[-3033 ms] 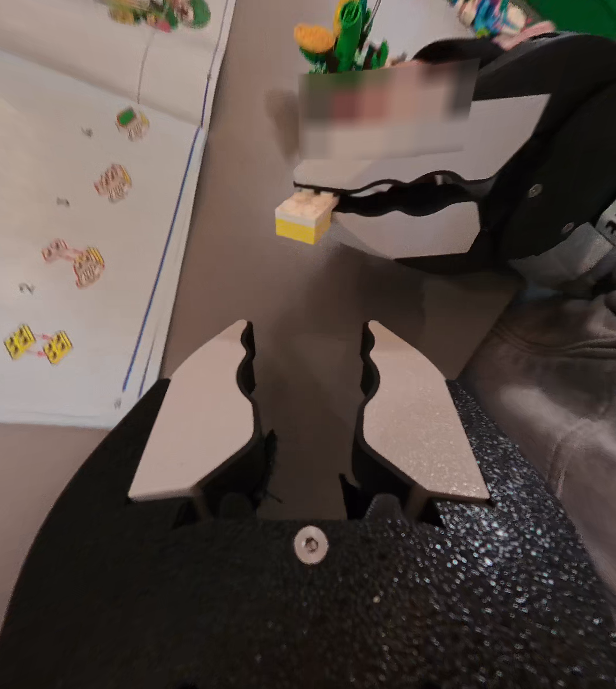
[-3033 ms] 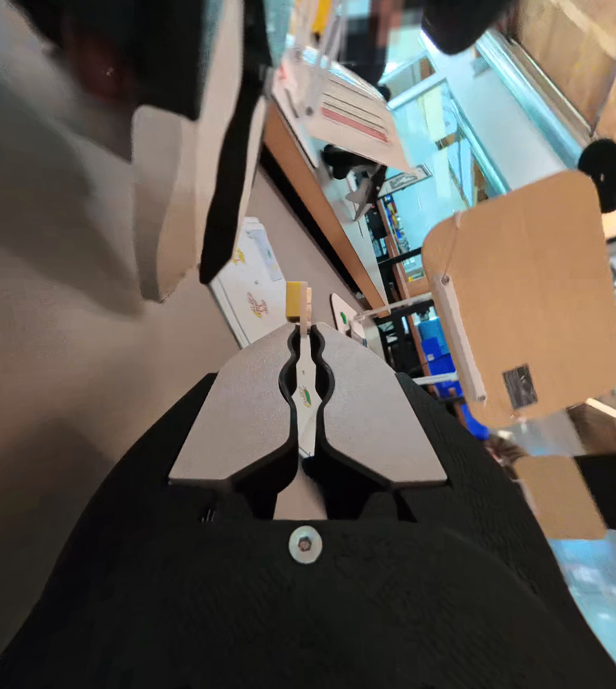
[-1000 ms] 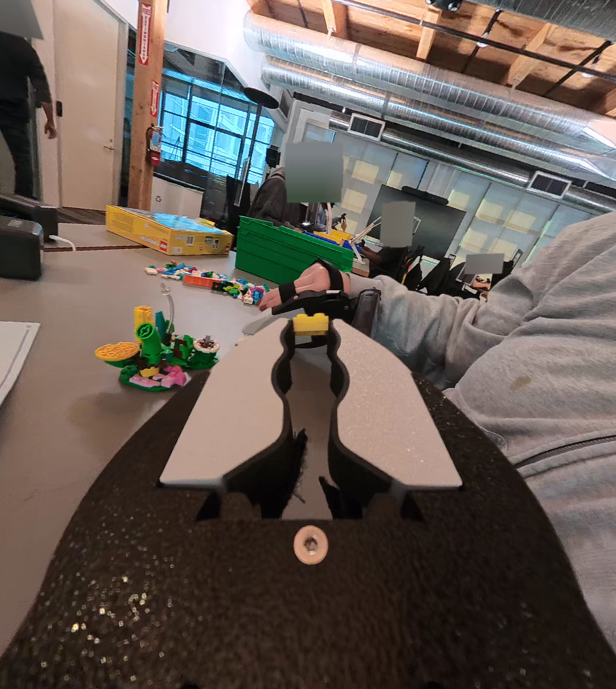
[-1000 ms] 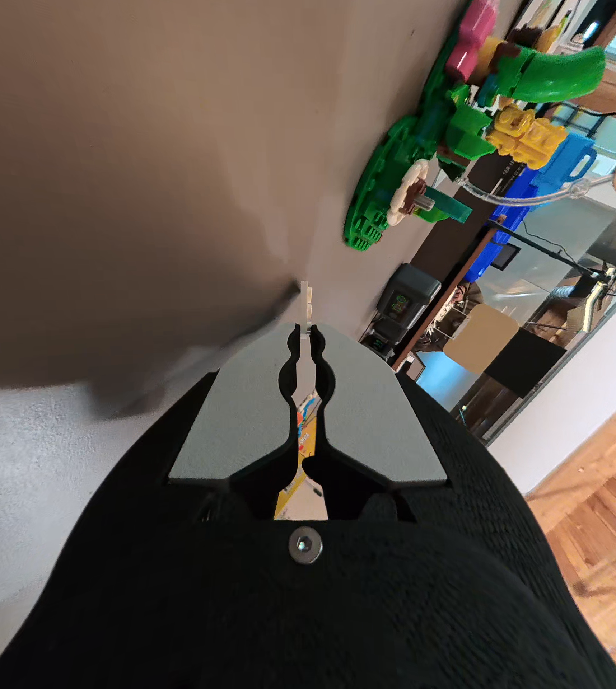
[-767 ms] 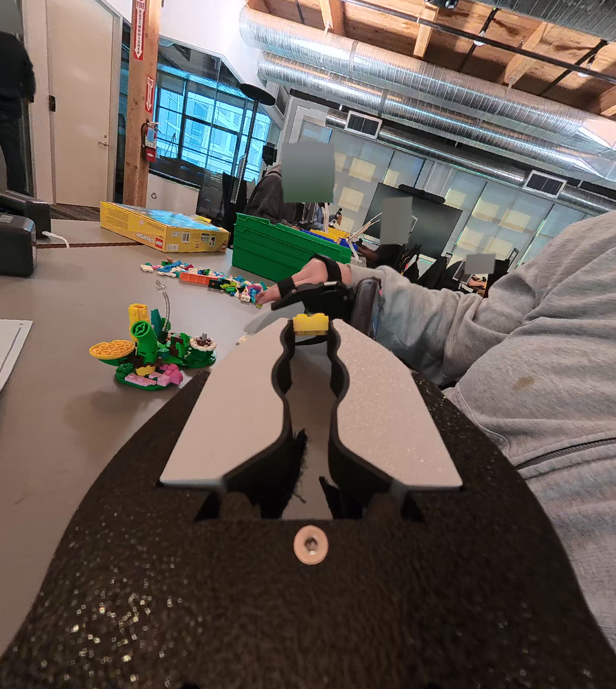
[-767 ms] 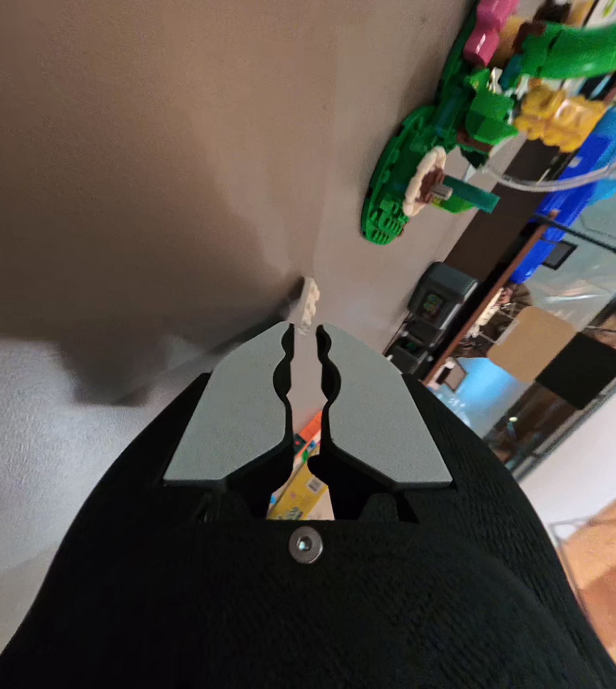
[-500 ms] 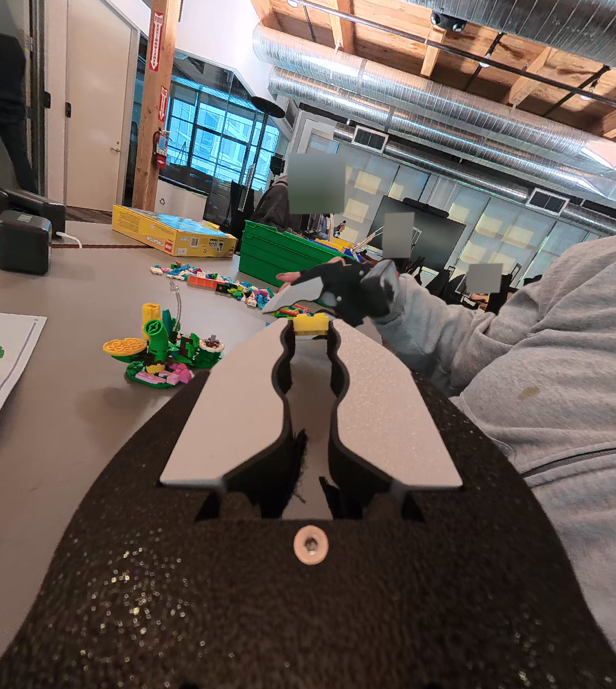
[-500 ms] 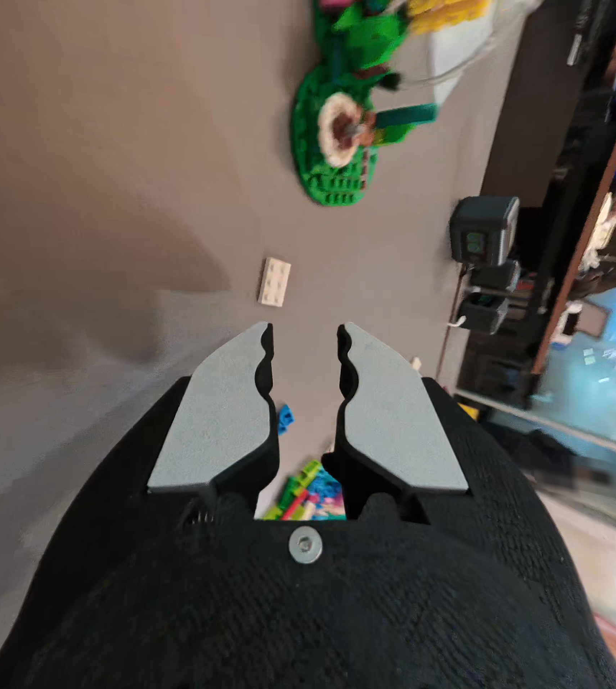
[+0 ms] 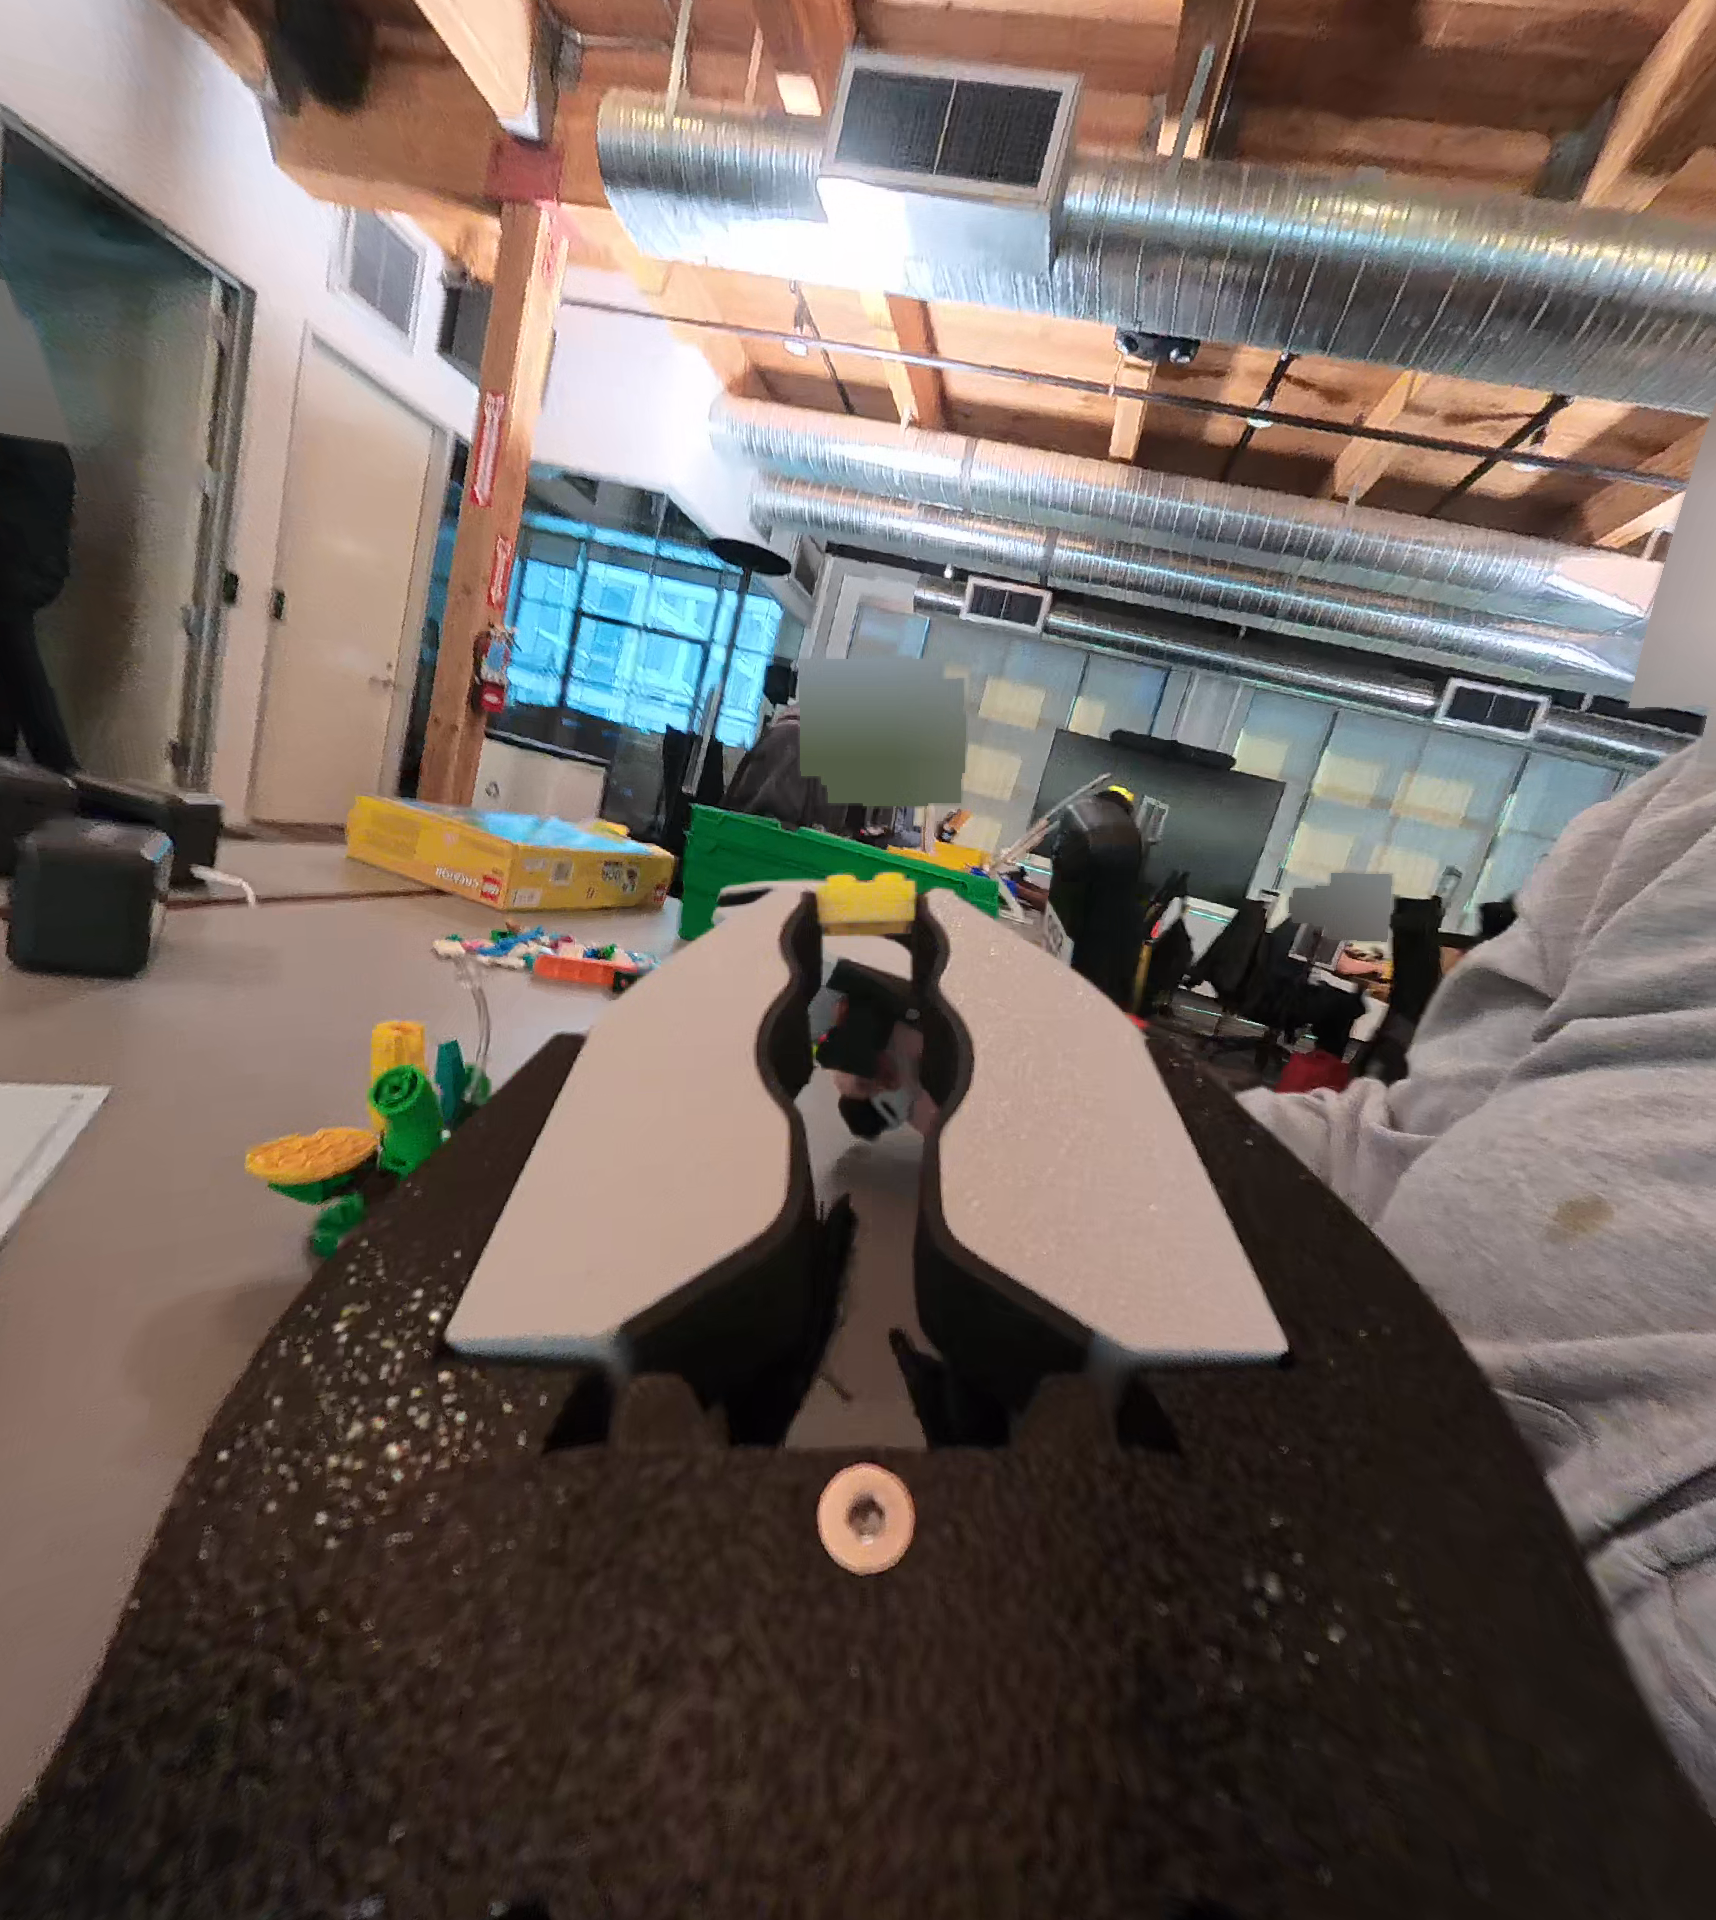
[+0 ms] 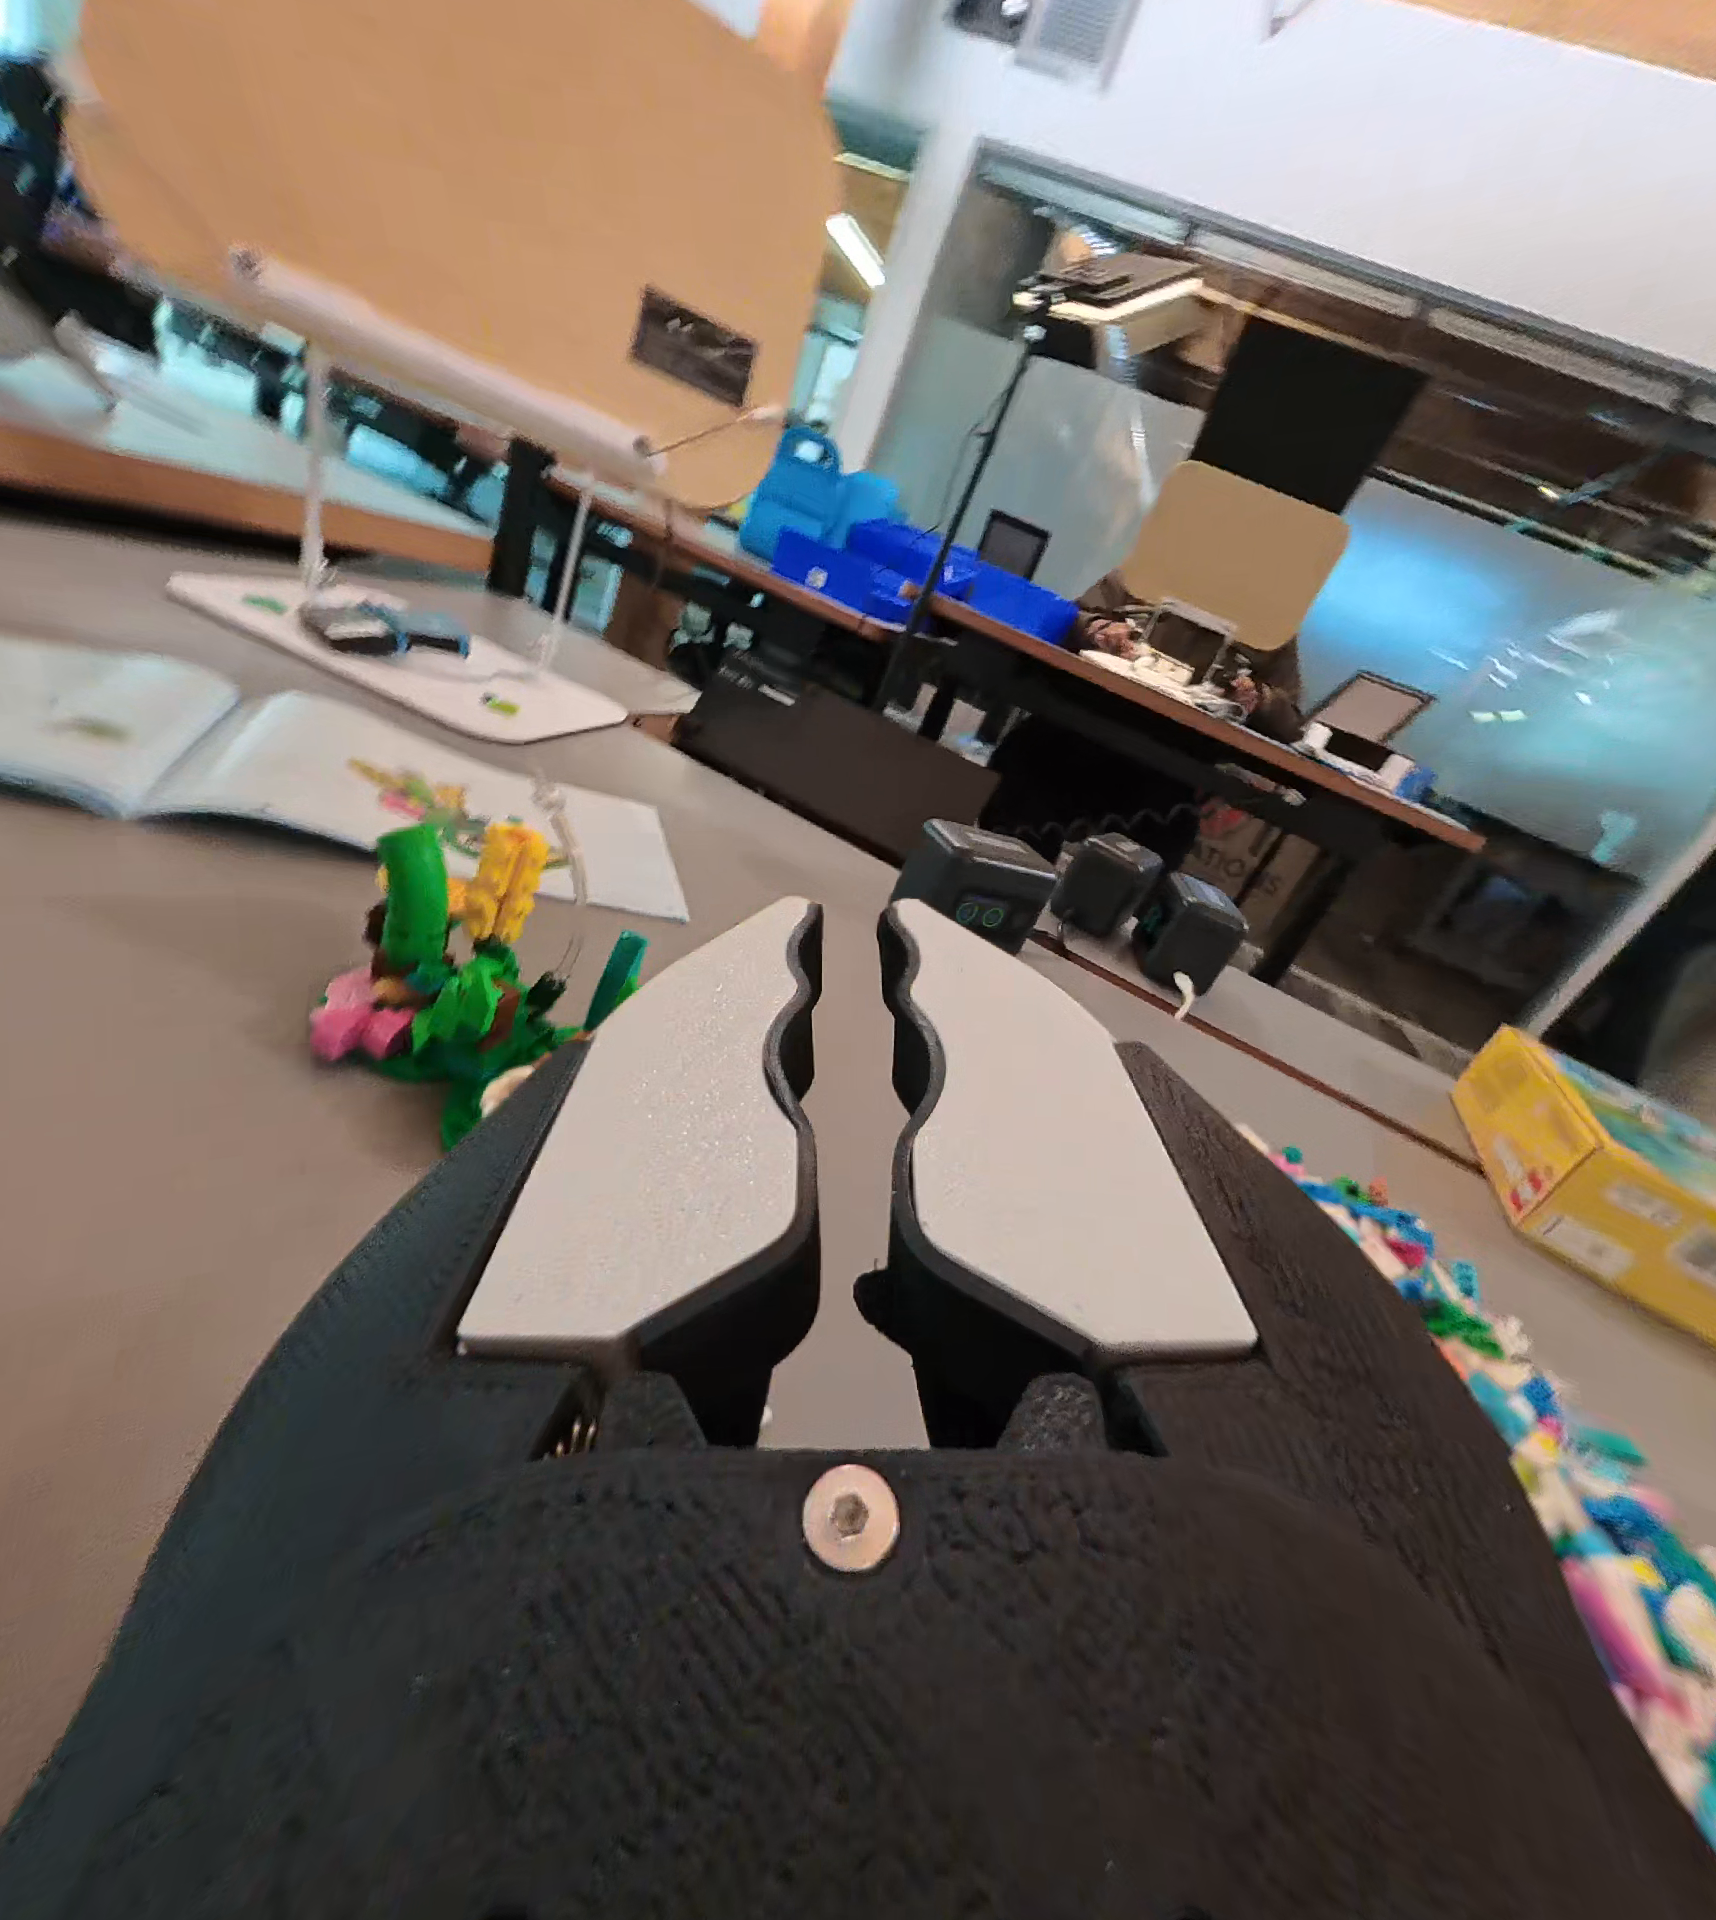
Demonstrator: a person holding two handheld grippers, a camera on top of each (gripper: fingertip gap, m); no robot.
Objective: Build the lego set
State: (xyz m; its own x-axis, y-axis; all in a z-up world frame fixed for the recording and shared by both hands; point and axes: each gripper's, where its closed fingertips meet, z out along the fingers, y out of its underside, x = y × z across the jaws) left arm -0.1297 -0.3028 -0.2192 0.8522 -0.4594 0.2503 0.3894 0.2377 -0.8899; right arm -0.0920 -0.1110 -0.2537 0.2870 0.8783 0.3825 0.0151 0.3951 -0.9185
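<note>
At the tips of the left gripper [image 9: 866, 914], raised above the grey table [image 9: 137, 1049], a yellow brick [image 9: 866, 900] sits pinched. The right gripper [image 10: 850, 925], low and level, holds nothing, fingers slightly parted. The green flower model [image 10: 449, 987] stands just left of it, loose bricks [image 10: 1602, 1455] heaped right.

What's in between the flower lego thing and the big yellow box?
In the left wrist view, a strip of loose lego pieces lies on the gray table between the flower model and the yellow box.
</note>
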